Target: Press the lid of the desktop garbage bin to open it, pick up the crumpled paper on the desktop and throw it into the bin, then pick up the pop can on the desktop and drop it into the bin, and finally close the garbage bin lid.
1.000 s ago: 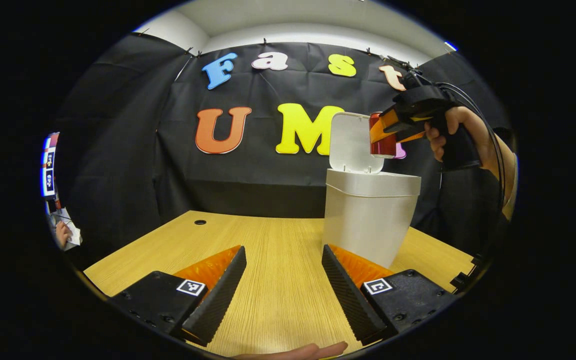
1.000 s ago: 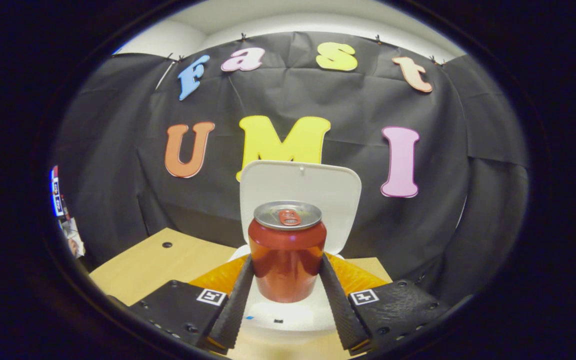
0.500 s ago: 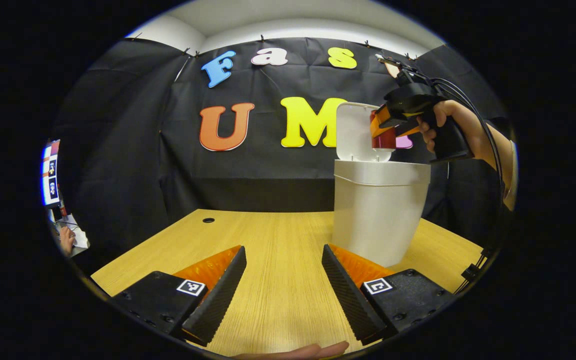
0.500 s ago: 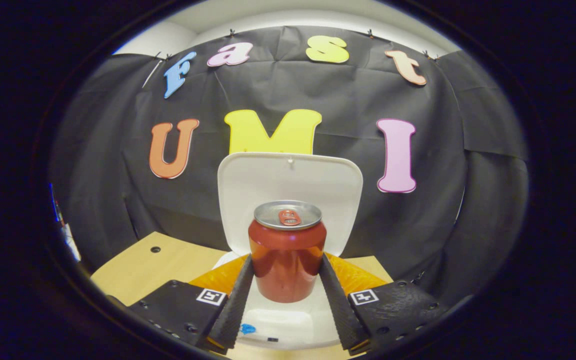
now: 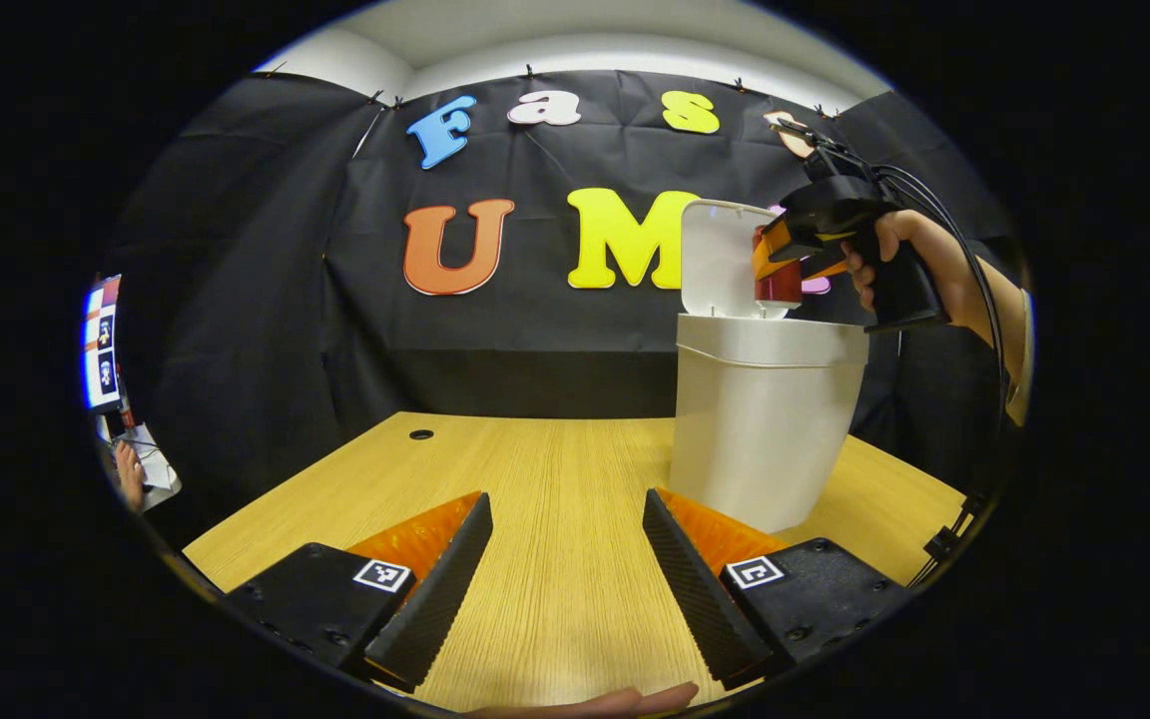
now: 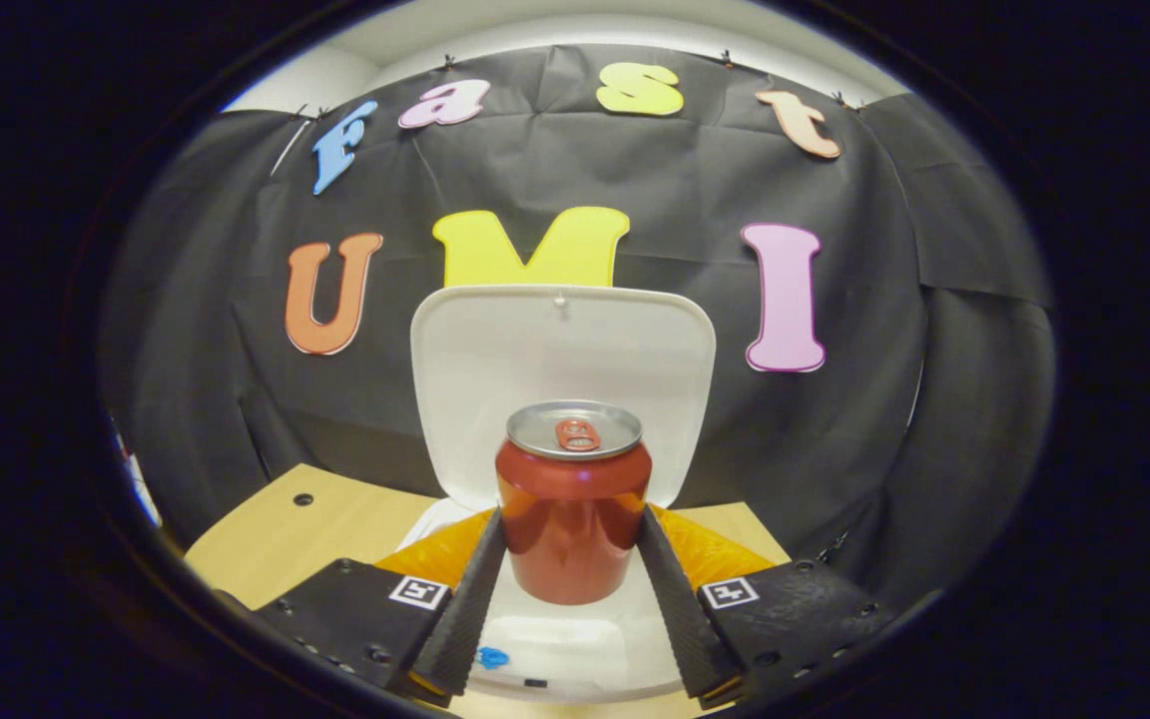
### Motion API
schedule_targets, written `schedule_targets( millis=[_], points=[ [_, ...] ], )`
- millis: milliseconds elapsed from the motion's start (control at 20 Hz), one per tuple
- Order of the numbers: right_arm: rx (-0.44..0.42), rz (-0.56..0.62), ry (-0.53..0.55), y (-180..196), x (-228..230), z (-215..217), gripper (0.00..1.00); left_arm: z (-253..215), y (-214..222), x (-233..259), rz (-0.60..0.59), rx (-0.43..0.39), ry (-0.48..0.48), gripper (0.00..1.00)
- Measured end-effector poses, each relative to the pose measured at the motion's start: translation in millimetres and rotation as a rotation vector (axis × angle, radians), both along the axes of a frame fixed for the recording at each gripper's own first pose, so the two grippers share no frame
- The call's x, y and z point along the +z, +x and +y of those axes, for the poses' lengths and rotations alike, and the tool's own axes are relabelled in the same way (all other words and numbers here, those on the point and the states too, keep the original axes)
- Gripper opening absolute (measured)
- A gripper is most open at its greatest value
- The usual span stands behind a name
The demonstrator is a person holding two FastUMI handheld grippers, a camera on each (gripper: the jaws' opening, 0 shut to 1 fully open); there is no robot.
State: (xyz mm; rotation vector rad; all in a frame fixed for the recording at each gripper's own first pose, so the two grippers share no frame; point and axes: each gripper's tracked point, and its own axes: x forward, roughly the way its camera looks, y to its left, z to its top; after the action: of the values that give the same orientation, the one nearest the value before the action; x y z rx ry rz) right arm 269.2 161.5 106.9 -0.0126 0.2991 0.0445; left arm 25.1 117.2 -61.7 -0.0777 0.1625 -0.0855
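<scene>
A red pop can [image 6: 573,519] with a silver top stands upright between the fingers of my right gripper [image 6: 571,559], which is shut on it. It hangs over the mouth of the white garbage bin [image 6: 575,649], whose lid [image 6: 563,384] stands raised behind it. In the left gripper view the bin [image 5: 763,429] stands on the wooden desk [image 5: 555,519] at the right, with the can [image 5: 777,282] held just above its rim by the right gripper [image 5: 785,255] and a hand [image 5: 899,260]. My left gripper [image 5: 565,554] is open, low over the desk, with nothing between its fingers.
The desk has a small round hole [image 5: 421,435] near its far left edge. A fingertip [image 5: 625,699] shows at the bottom of the left gripper view. At the far left a hand [image 5: 128,474] and papers lie outside the booth.
The right gripper has carried the can closer to the bin, so the lid looms larger behind it. In the left gripper view the can has sunk slightly toward the rim.
</scene>
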Motion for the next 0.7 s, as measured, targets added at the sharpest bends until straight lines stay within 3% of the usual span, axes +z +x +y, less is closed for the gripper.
schedule_targets(
  millis=[450, 700],
  points=[
    [-0.013, -0.047, -0.007, 0.9, 30.2, -6.5, 0.94, -5.9, -5.5, 9.6, -0.04, -0.025, 0.011, 0.99],
    [0.0, -0.109, -0.021, -6.0, 70.8, 1.0, 0.95, -7.4, -6.0, 6.7, -0.028, -0.034, 0.015, 0.99]
  ],
)
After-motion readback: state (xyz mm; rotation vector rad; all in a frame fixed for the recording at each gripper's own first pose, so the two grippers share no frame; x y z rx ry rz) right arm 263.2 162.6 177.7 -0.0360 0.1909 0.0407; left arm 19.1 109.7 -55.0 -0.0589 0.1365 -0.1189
